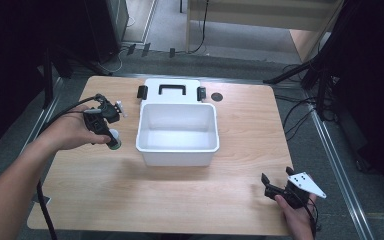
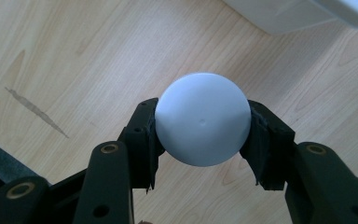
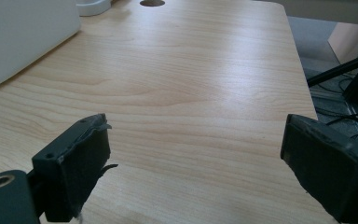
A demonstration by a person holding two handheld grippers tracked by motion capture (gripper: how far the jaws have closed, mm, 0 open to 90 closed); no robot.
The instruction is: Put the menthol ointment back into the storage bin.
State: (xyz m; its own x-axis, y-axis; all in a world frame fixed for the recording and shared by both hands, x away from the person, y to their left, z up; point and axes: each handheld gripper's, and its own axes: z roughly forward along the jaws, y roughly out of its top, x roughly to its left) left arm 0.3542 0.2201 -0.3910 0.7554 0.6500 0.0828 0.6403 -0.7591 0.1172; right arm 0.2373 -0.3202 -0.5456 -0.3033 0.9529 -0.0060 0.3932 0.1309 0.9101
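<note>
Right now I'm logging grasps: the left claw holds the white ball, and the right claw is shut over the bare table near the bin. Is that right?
Not quite. The right claw is open: the right gripper view shows its jaws set wide apart with bare table between them. The rest holds: the left claw grips the white ball, and the bin stands nearby.

Overhead light fell evenly on the wooden table (image 1: 240, 150) in the high view, bright at the centre while the room's edges sank into near black, and the white bin (image 1: 177, 132) cast a soft shadow toward the near side. In the left gripper view the pale ball (image 2: 203, 119) sat sharp and smoothly shaded, the jaws at the bottom slightly soft. The right gripper view caught a broad whitish sheen across the tabletop, its near jaws blurred and dark, and the far background was hazy.
</note>
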